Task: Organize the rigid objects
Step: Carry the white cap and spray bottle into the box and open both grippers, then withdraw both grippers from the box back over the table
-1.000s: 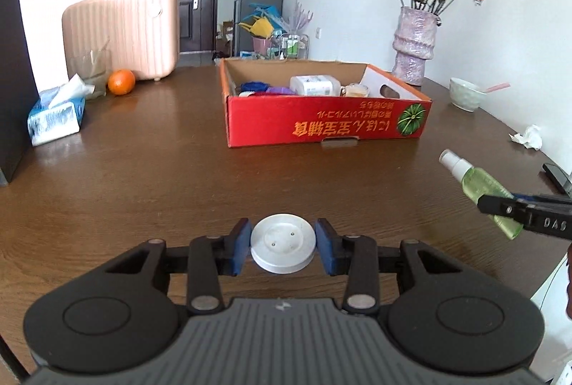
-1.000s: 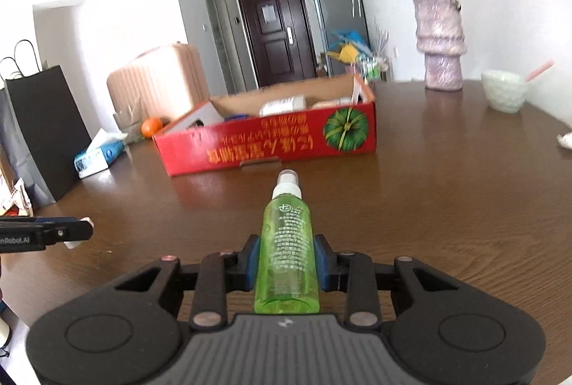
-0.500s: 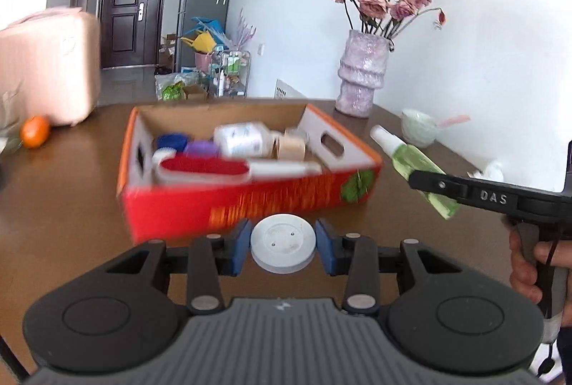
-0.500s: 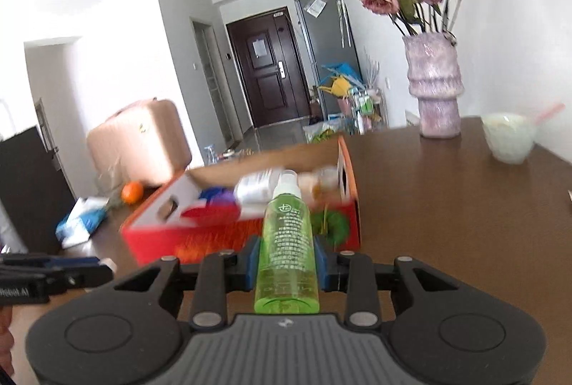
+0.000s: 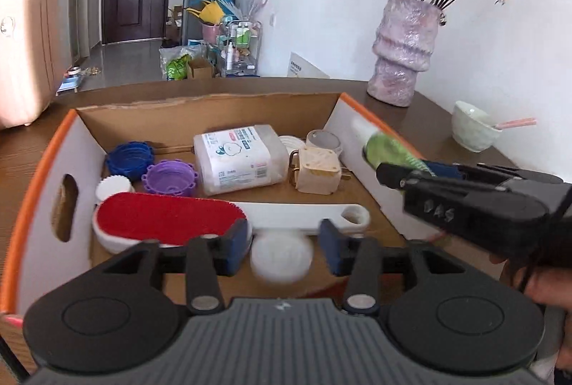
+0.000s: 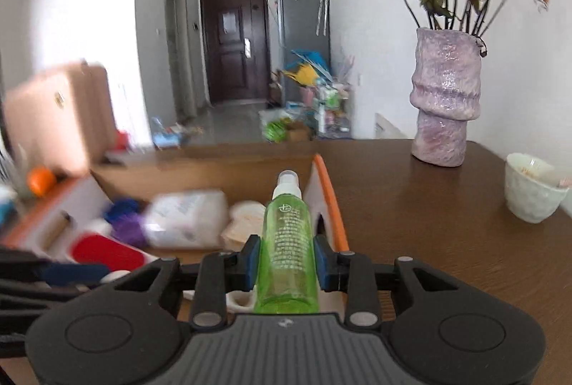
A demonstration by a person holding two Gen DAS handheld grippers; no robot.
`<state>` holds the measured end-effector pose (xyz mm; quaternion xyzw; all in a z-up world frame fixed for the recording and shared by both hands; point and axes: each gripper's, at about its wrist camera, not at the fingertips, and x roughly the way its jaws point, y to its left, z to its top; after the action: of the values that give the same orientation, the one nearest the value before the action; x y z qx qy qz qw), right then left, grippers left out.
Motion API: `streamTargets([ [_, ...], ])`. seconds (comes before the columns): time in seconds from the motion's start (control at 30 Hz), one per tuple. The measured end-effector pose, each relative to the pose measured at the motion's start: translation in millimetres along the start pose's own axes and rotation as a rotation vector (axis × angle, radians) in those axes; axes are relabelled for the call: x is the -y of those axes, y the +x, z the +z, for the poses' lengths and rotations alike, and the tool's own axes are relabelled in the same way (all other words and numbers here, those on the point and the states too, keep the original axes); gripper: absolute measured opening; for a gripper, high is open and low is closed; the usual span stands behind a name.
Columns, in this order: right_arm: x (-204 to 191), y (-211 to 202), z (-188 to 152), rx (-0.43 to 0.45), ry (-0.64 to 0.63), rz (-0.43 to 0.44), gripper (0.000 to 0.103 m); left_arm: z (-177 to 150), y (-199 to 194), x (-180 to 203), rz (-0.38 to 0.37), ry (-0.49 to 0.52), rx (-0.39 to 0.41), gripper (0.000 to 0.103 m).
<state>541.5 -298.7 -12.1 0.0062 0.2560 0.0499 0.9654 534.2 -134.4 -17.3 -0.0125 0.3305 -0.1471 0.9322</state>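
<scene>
My left gripper (image 5: 284,251) hangs over the near end of the red cardboard box (image 5: 43,177). Its jaws are opening. The white round lid (image 5: 280,260) is blurred between the blue pads (image 5: 236,247), with a gap on each side. My right gripper (image 6: 286,263) is shut on an upright-lying green spray bottle (image 6: 287,242), nozzle forward, above the box's right wall (image 6: 330,195). In the left wrist view the right gripper (image 5: 391,172) and the bottle (image 5: 388,149) come in from the right over that wall.
The box holds a red brush (image 5: 168,218), a wipes pack (image 5: 239,158), blue (image 5: 130,158), purple (image 5: 169,176) and white (image 5: 114,188) caps, a beige plug (image 5: 316,170) and a tape roll (image 5: 323,140). Vase (image 6: 445,99) and bowl (image 6: 532,188) stand on the table to the right.
Both grippers travelled forward from the open table to over the box. The left jaws have spread and the white lid has come free of the pads. The bottle stays gripped.
</scene>
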Motion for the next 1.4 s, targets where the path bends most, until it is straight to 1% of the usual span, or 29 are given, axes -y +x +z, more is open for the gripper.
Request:
streamTargets([
  [0.03, -1.4, 5.3, -3.9, 0.007, -0.011, -0.012, 0.031, -1.5, 6.3, 3.5, 0.005, 0.028, -0.01, 0.052],
  [0.07, -3.1, 5.5, -9.1, 0.048, -0.016, -0.011, 0.034, -1.2, 7.9, 4.3, 0.008, 0.041, 0.0, 0.054],
  [0.1, -3.0, 6.0, -10.8, 0.07, -0.013, -0.013, 0.036, -0.2, 7.8, 4.2, 0.014, 0.044, 0.005, 0.056],
  [0.13, -2.9, 6.3, -11.8, 0.087, -0.007, -0.005, 0.044, 1.6, 7.4, 2.9, 0.013, 0.041, 0.009, 0.058],
  [0.17, -2.5, 5.6, -12.6, 0.105, 0.005, -0.001, 0.055, 3.0, 6.3, 0.3, 0.004, 0.029, 0.017, 0.061],
  [0.2, -2.5, 4.8, -13.4, 0.122, 0.018, -0.001, 0.056, 4.9, 6.1, -1.0, 0.002, 0.02, 0.022, 0.062],
  [0.3, -2.6, 0.7, -12.3, 0.145, 0.034, 0.034, 0.056, 8.9, 2.7, -3.4, 0.017, 0.008, 0.033, 0.063],
  [0.37, -2.0, -4.0, -12.3, 0.162, 0.034, 0.054, 0.056, 9.8, -0.2, -2.0, 0.025, 0.021, 0.047, 0.063],
  [0.5, 3.8, -12.9, -12.2, 0.175, 0.053, 0.109, 0.056, 7.9, -8.3, 0.6, 0.064, 0.043, 0.071, 0.067],
  [0.57, 6.9, -20.0, -10.2, 0.193, 0.064, 0.127, 0.057, 5.0, -18.7, -0.9, 0.086, 0.046, 0.084, 0.067],
  [0.67, 9.7, -39.0, -7.3, 0.208, 0.069, 0.132, 0.059, -3.2, -45.8, -10.9, 0.124, 0.029, 0.115, 0.073],
  [0.7, 9.9, -47.4, -7.6, 0.214, 0.064, 0.134, 0.06, -7.2, -57.5, -14.4, 0.149, 0.036, 0.133, 0.076],
  [0.77, 11.0, -67.7, -9.1, 0.224, 0.055, 0.145, 0.065, -14.8, -81.7, -20.7, 0.216, 0.047, 0.171, 0.078],
  [0.83, 11.8, -88.9, -11.9, 0.233, 0.052, 0.155, 0.066, -23.3, -109.7, -25.1, 0.276, 0.044, 0.226, 0.083],
  [0.9, 10.2, -109.1, -14.3, 0.229, 0.033, 0.166, 0.07, -33.8, -139.8, -29.9, 0.315, 0.029, 0.296, 0.097],
  [0.97, 5.8, -130.4, -18.1, 0.24, -0.007, 0.17, 0.081, -44.1, -165.5, -33.8, 0.355, 0.005, 0.351, 0.1],
  [1.0, 2.3, -142.3, -21.1, 0.248, -0.041, 0.167, 0.083, -48.5, -175.2, -34.3, 0.373, -0.008, 0.368, 0.1],
  [1.07, -3.5, -162.2, -26.5, 0.268, -0.094, 0.152, 0.085, -57.1, -192.8, -32.8, 0.386, -0.024, 0.398, 0.102],
  [1.13, -7.4, -178.0, -31.9, 0.284, -0.119, 0.147, 0.088, -64.3, -207.0, -29.2, 0.39, -0.023, 0.422, 0.102],
  [1.33, -9.6, -218.0, -46.0, 0.302, -0.122, 0.158, 0.09, -83.0, -243.0, -7.6, 0.403, 0.02, 0.461, 0.103],
  [1.4, -10.7, -227.9, -49.7, 0.298, -0.126, 0.163, 0.091, -89.0, -251.8, -3.1, 0.403, 0.019, 0.466, 0.103],
])
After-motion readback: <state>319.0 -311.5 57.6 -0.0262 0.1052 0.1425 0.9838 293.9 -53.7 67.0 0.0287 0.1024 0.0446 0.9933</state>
